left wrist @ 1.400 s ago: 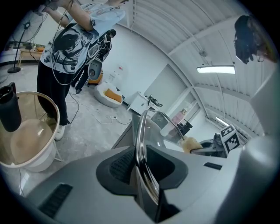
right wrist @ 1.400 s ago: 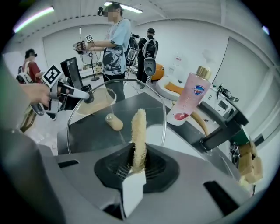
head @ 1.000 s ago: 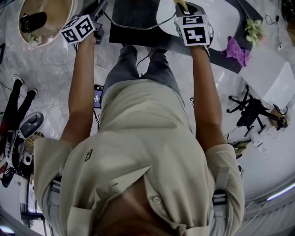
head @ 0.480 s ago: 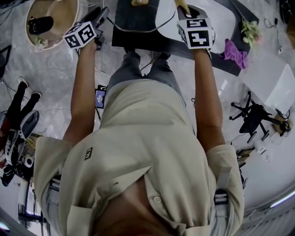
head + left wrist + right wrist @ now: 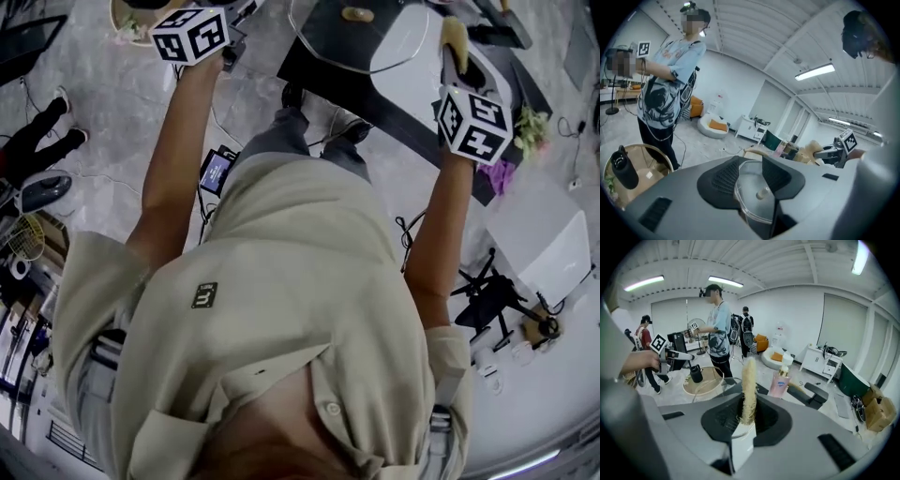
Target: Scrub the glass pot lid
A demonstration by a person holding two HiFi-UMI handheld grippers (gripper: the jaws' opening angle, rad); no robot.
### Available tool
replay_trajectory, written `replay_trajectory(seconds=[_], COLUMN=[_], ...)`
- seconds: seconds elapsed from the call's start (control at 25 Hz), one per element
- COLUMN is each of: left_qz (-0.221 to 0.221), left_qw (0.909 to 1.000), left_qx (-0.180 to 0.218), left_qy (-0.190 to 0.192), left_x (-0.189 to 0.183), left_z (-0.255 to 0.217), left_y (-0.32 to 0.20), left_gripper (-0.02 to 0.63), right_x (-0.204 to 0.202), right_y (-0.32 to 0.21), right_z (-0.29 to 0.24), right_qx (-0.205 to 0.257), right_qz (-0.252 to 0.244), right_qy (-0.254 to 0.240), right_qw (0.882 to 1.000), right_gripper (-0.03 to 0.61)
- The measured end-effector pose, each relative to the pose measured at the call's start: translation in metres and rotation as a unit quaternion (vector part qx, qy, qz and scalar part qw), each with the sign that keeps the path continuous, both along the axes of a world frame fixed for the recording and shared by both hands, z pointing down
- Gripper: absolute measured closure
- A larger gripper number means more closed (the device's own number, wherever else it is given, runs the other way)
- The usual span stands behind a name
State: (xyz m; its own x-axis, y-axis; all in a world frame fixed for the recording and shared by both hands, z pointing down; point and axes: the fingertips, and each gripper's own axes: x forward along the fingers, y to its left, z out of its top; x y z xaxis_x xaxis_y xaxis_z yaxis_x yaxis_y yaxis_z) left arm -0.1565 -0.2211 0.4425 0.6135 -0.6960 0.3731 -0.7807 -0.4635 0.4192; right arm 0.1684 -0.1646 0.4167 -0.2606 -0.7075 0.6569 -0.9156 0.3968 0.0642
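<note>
Scrub brush [image 5: 749,385] is clamped upright in right gripper [image 5: 749,416]. Left gripper [image 5: 752,173] jaws are spread, nothing gripped; glass pot lid [image 5: 757,199] is seen beyond them.

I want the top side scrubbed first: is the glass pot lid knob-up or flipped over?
Knob-up: the glass pot lid lies on the dark surface with its knob showing on top.

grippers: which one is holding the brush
The right gripper, clamped on the white-handled bristle brush; the left gripper stands open and empty.

Dark patch [image 5: 204,295] on beige shirt [image 5: 291,253], mark resembling "m"
</note>
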Motion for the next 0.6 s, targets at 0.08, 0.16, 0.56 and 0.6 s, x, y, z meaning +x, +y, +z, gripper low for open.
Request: replay_trajectory(seconds=[0.08, 0.16, 0.56, 0.6], left_qz=[0.008, 0.02, 0.102, 0.107], left_qw=[0.9994, 0.9969, 0.9643, 0.9603], left_qx=[0.035, 0.076, 0.24, 0.252], left_qy=[0.005, 0.007, -0.045, -0.053], left_x=[-0.005, -0.003, 0.03, 0.033], left_z=[-0.034, -0.068, -0.196, -0.203], left_y=[0.002, 0.007, 0.064, 0.068], left_gripper=[0.48, 0.529, 0.6, 0.6], right_x=[-0.008, -0.011, -0.012, -0.012], right_y=[0.0, 0.0, 0.044, 0.052], right_z=[-0.027, -0.056, -0.189, -0.199], right_qx=[0.027, 0.058, 0.205, 0.214], right_qz=[0.002, 0.0, -0.02, -0.019], right_qy=[-0.025, -0.041, -0.089, -0.094], right_qw=[0.999, 0.997, 0.974, 0.972], right_gripper=[0.531, 0.531, 0.534, 0.535])
